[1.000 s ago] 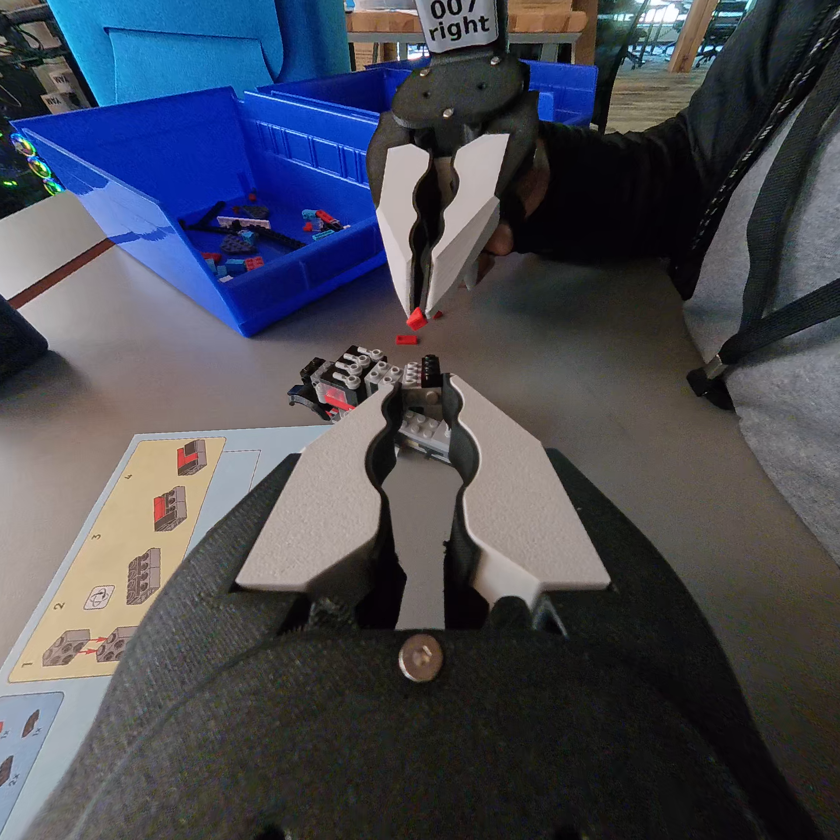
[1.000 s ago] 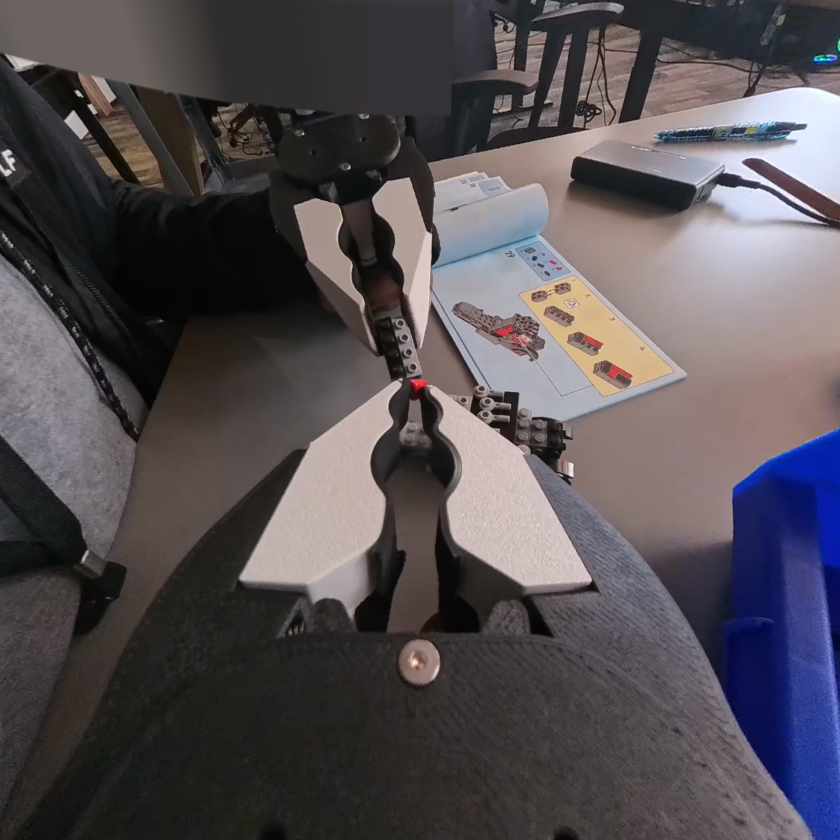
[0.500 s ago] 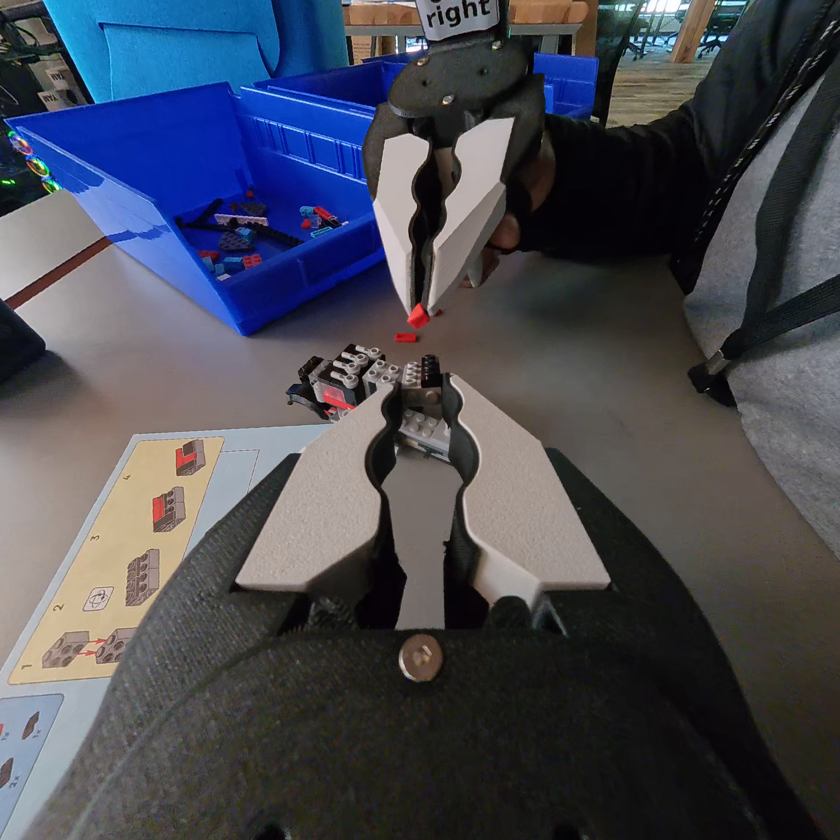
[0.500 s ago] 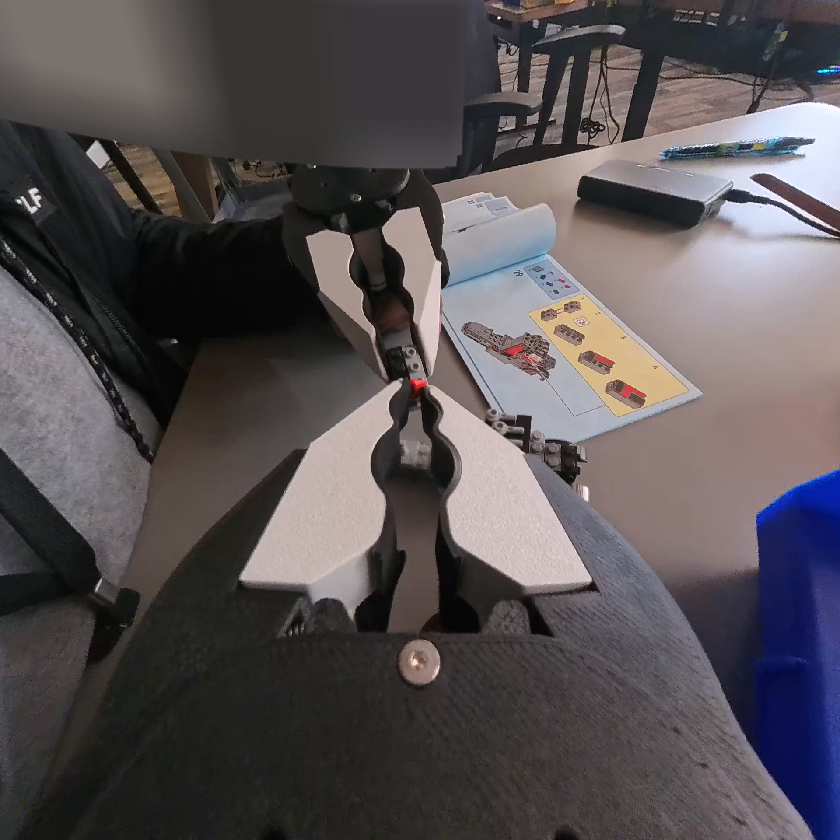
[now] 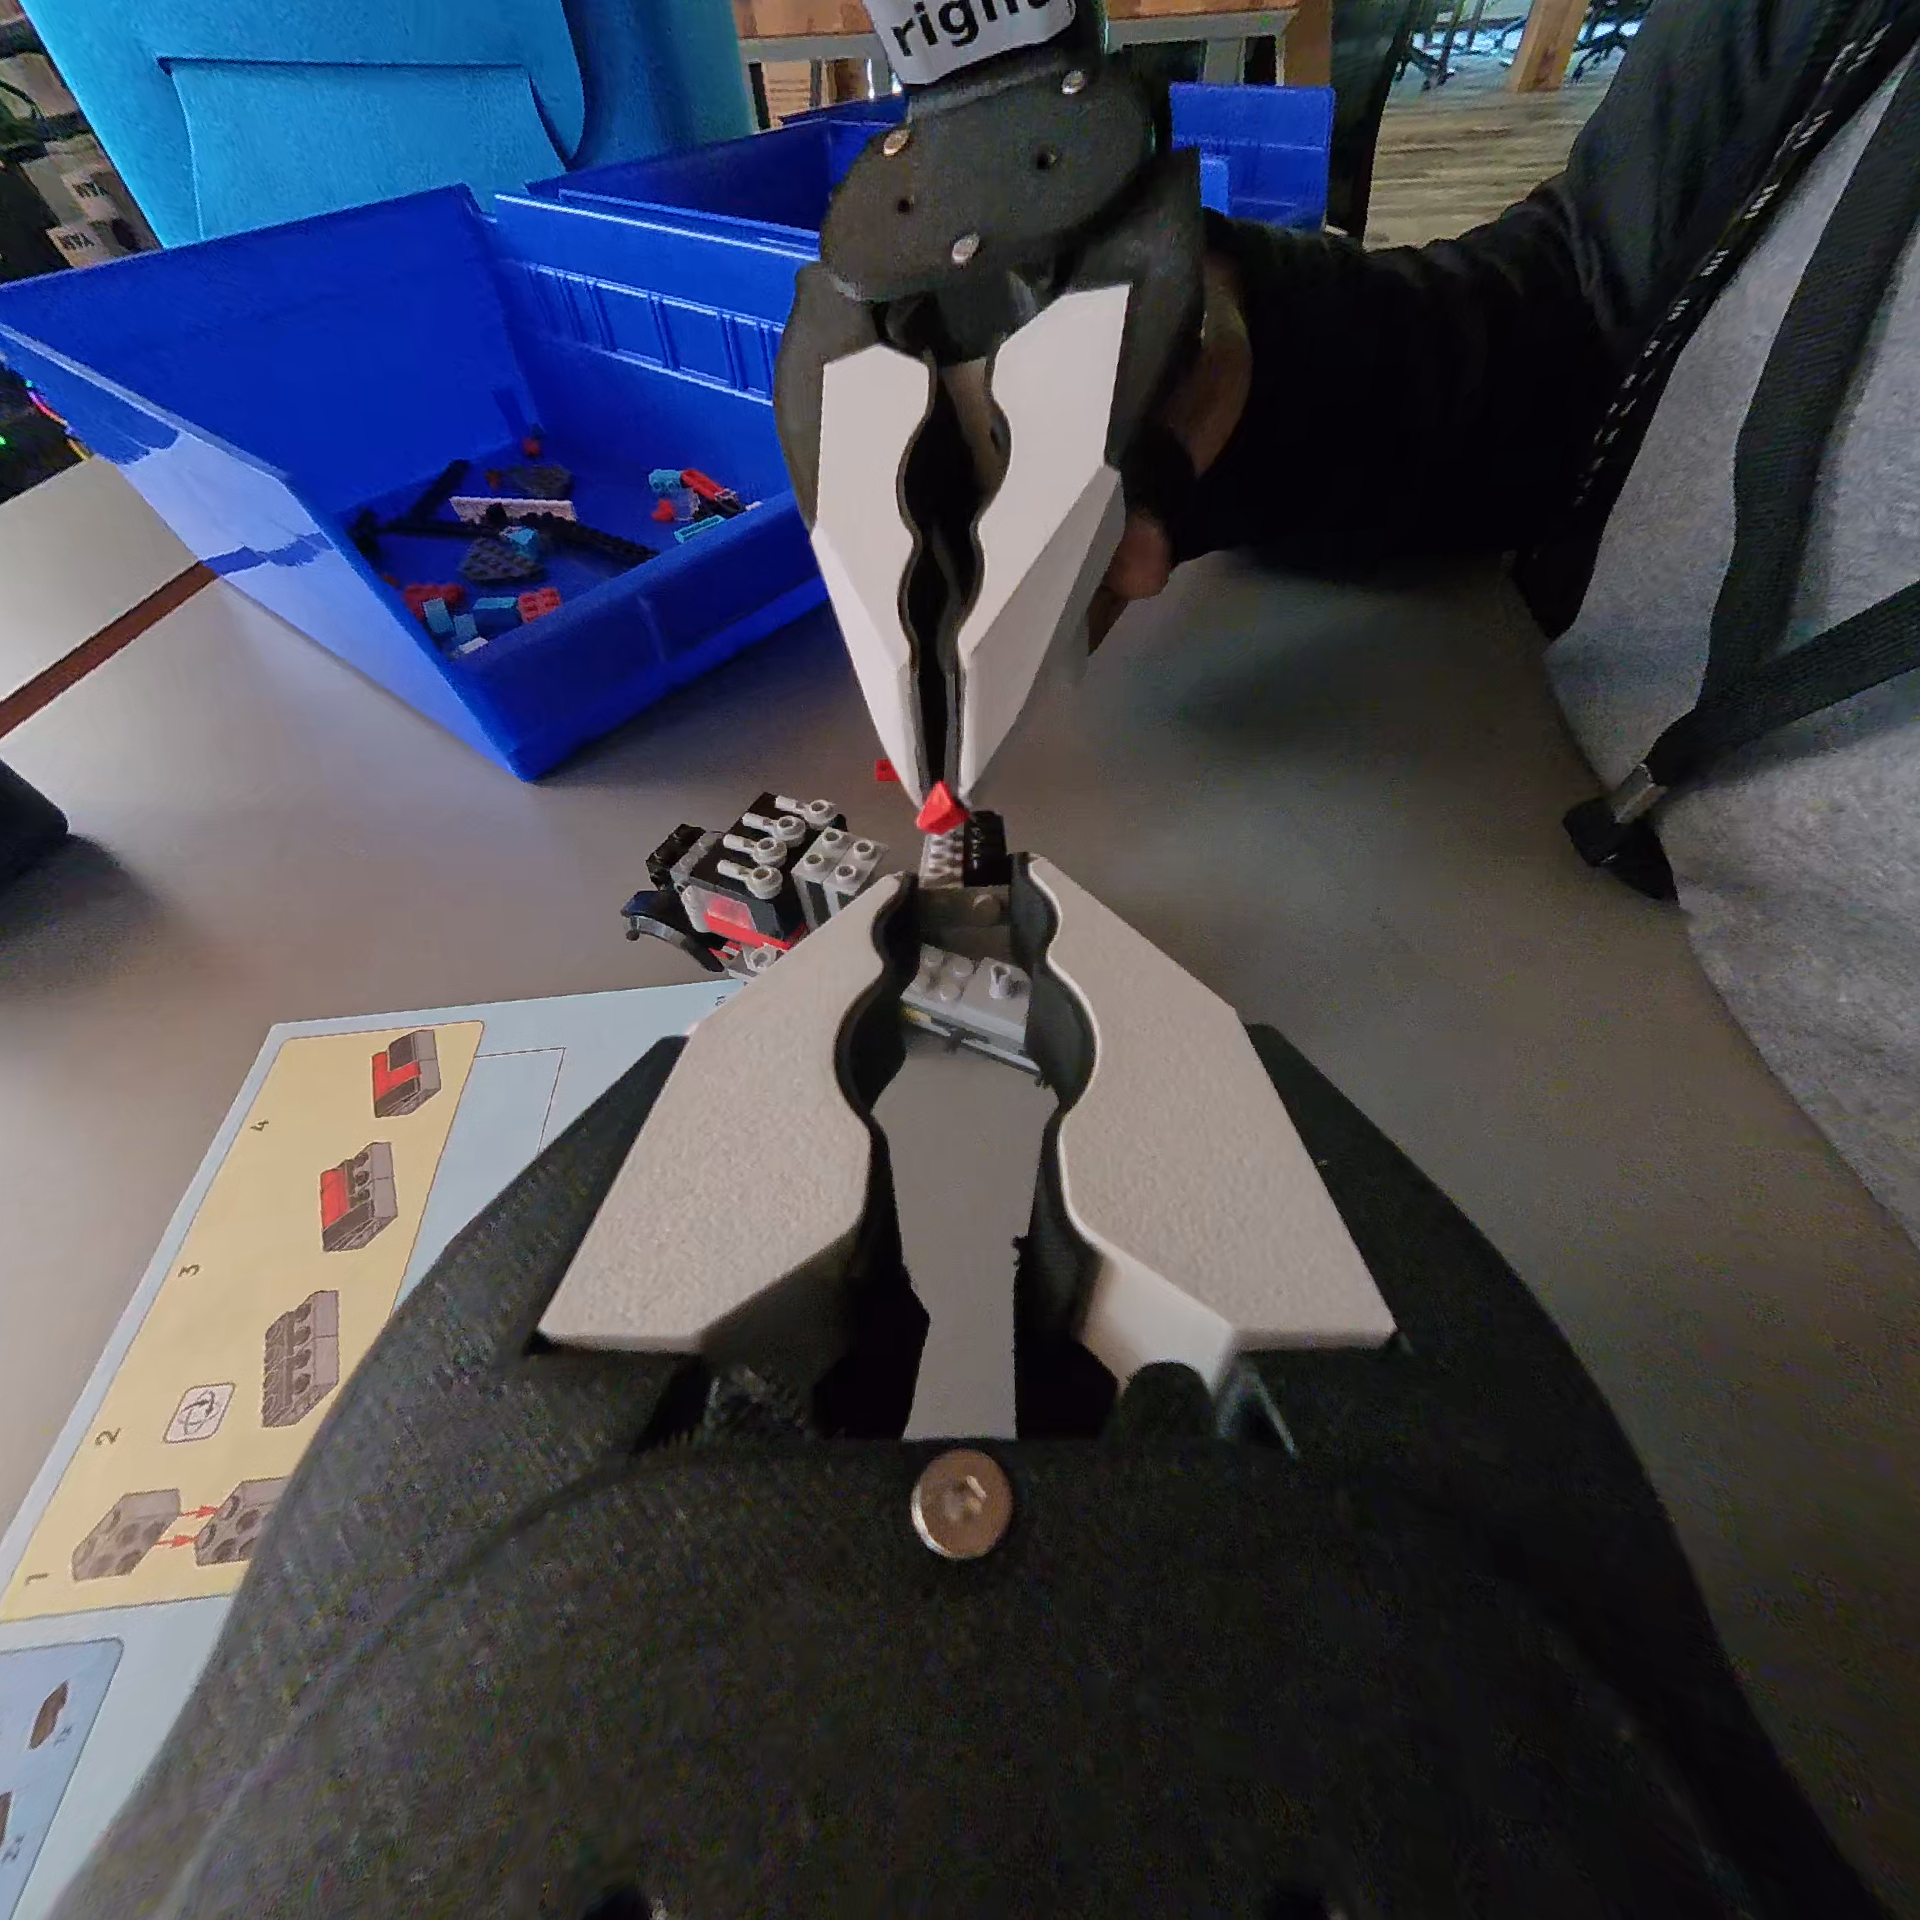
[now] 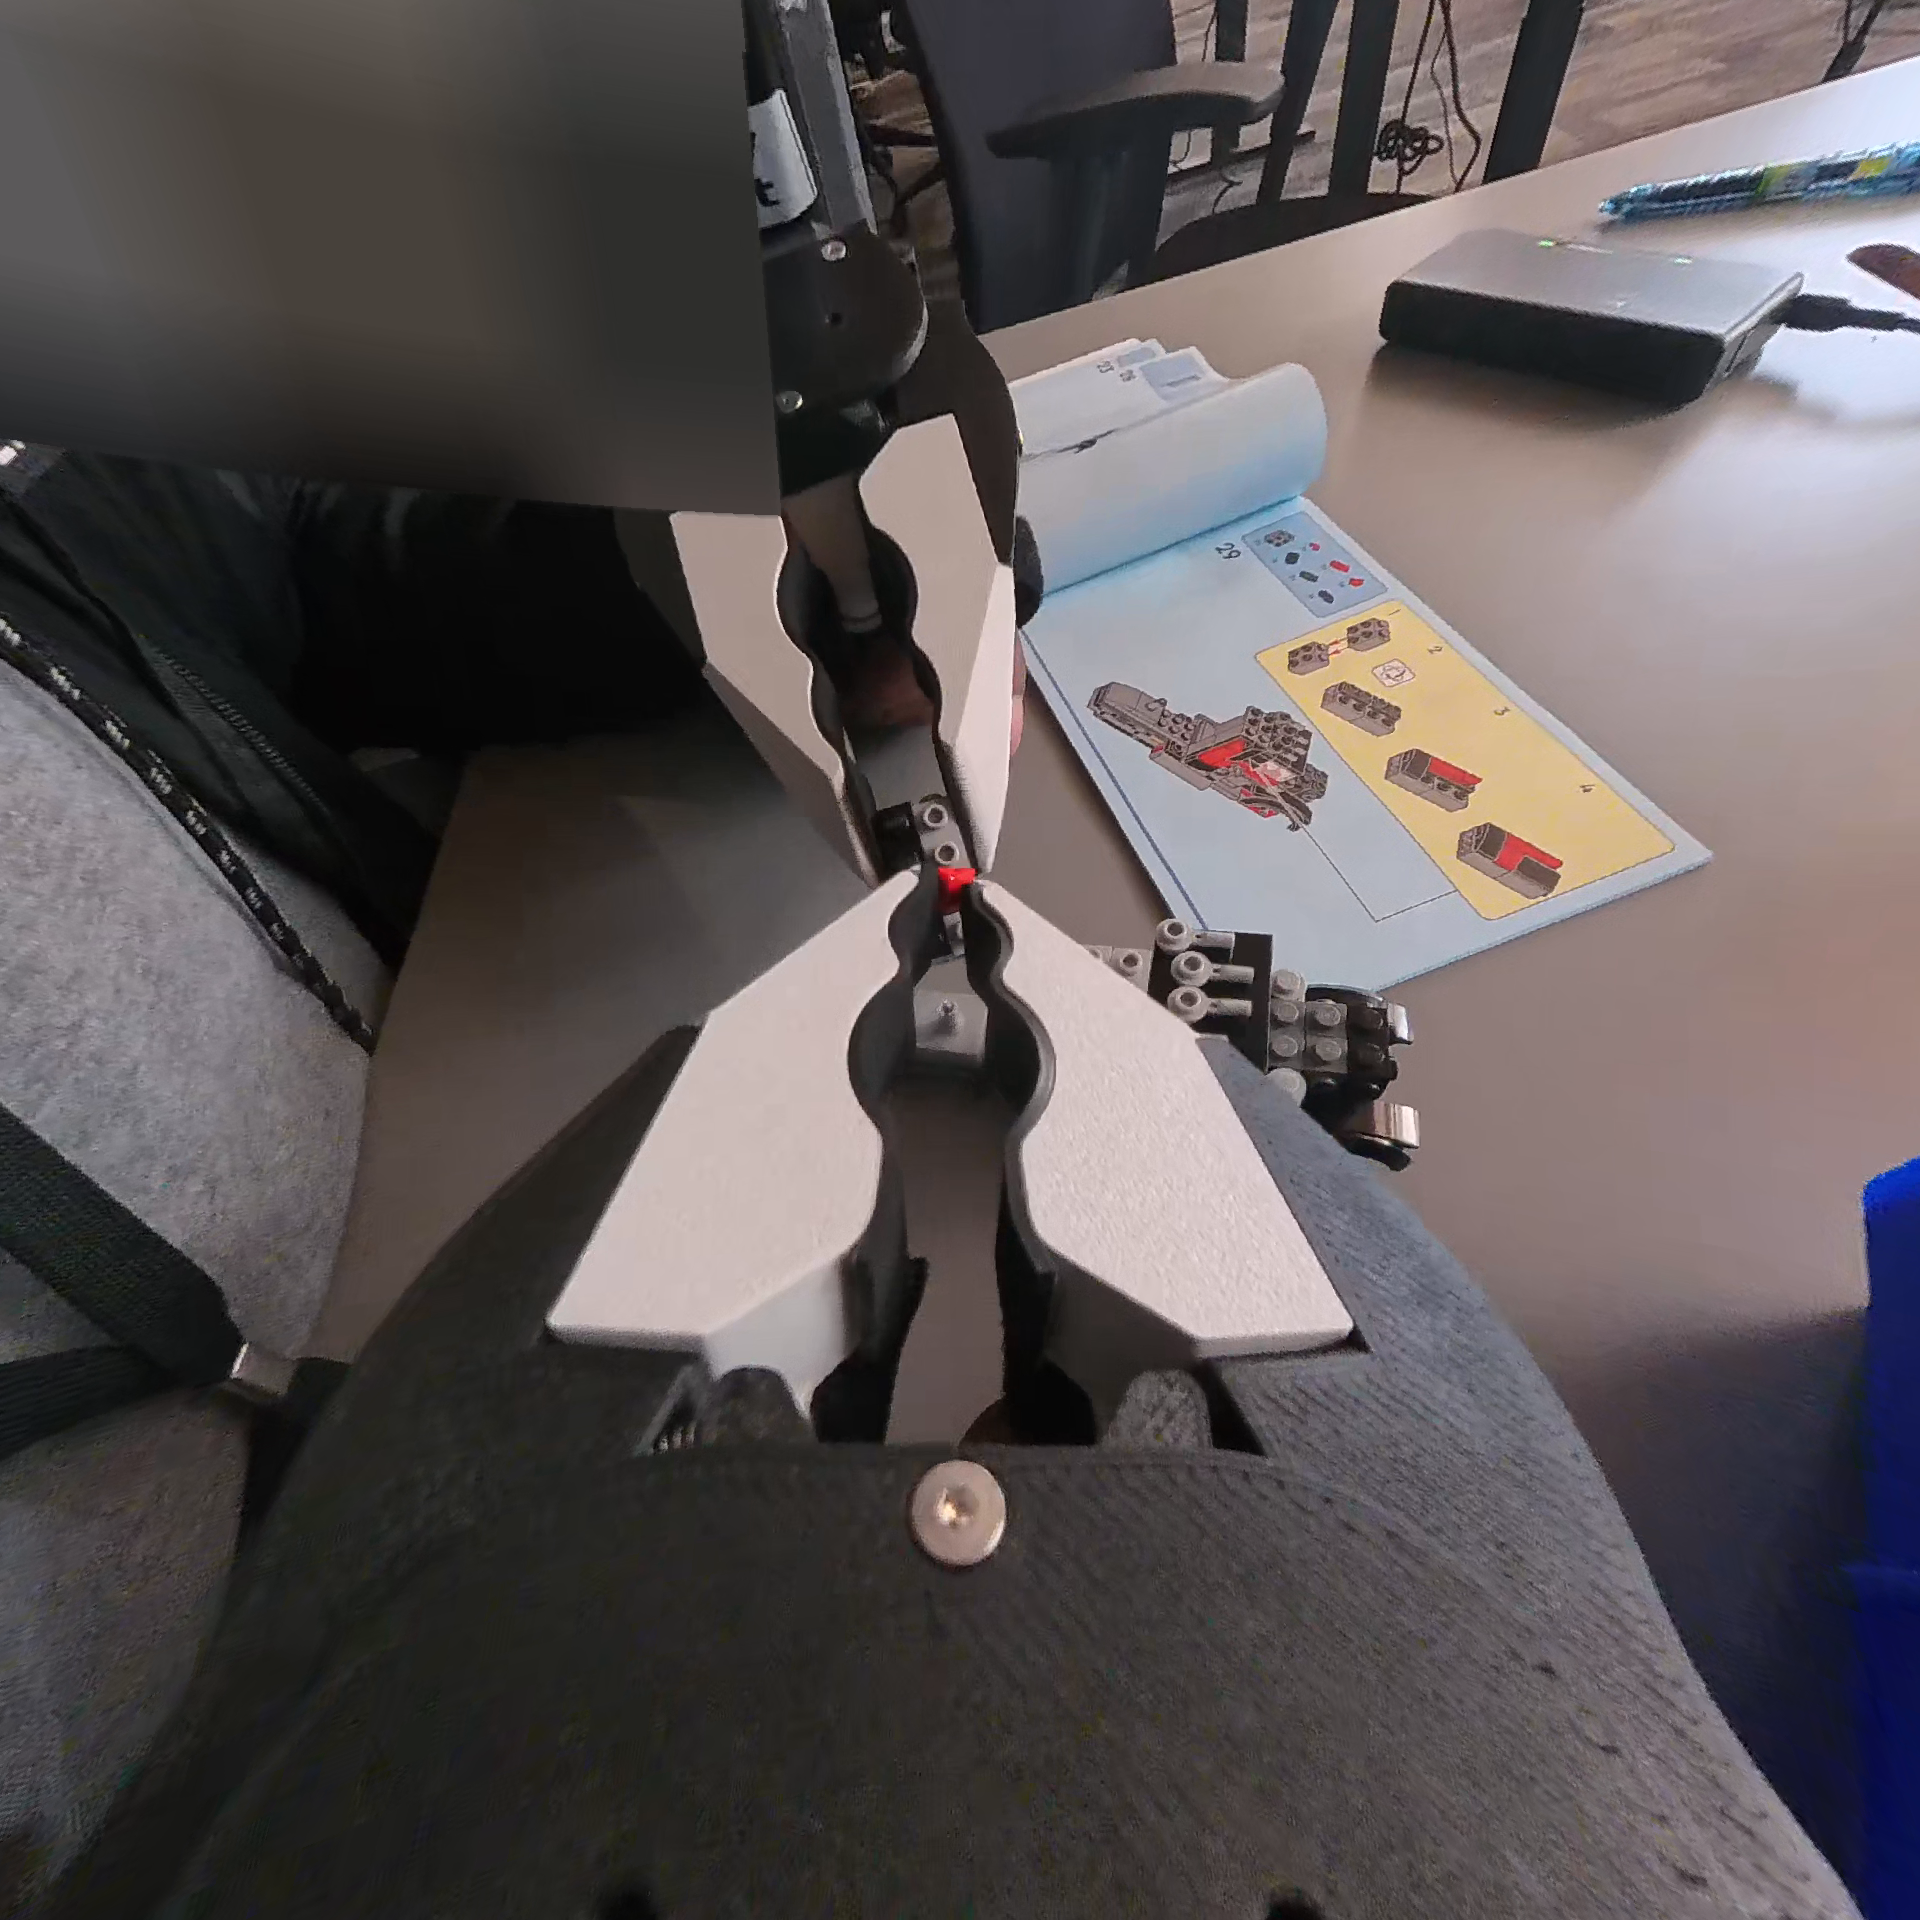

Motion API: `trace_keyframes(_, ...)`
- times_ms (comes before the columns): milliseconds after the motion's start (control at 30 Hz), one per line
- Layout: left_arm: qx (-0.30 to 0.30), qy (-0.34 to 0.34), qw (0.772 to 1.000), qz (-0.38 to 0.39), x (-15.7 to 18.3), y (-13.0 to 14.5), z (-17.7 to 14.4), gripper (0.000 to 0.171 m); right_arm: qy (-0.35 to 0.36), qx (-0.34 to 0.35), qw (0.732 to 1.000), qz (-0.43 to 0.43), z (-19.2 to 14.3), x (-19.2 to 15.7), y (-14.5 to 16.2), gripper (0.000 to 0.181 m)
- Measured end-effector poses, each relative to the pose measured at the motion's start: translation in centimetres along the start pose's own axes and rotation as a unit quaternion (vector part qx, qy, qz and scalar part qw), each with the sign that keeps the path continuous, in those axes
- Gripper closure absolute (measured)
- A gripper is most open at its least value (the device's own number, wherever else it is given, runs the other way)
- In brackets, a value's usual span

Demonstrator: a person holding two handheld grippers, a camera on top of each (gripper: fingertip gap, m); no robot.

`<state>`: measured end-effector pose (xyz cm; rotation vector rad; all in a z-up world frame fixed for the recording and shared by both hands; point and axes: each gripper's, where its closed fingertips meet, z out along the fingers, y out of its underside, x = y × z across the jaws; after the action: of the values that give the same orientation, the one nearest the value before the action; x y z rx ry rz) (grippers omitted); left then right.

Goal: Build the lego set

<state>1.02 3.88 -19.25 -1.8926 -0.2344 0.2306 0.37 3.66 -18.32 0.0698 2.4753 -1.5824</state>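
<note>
My left gripper [image 5: 966, 875] is shut on a small grey and black lego sub-assembly [image 5: 975, 847] and holds it above the table. My right gripper [image 5: 940, 795] comes down from above, shut on a tiny red piece [image 5: 938, 808] that sits right at the sub-assembly's top end. In the right wrist view my right gripper [image 6: 951, 885] pinches the red piece [image 6: 954, 889] against the studded sub-assembly [image 6: 928, 823] in the left gripper [image 6: 925, 847]. The larger black, grey and red lego model [image 5: 764, 883] lies on the table beside them, and also shows in the right wrist view [image 6: 1283, 1023].
An open instruction booklet [image 5: 260, 1247] lies at the left. A blue bin [image 5: 312, 343] with loose bricks stands behind. A second small red piece [image 5: 884, 770] lies on the table. A dark box [image 6: 1590, 312] and a pen [image 6: 1766, 182] lie farther off. A person's torso borders the table. The grippers are tip to tip, or close to it.
My right gripper has moved down and closer with the red piece, from a gap above the sub-assembly to right against its top. The left gripper has held still.
</note>
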Motion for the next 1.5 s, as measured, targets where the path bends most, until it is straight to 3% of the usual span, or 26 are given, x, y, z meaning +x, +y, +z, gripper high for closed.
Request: trace_keyframes(1500,0.063,0.017,0.996,0.065,1.6,-1.8,-0.2,0.155,-0.075,0.036,0.997,0.01,-1.0,-2.0,-0.9,0.173)
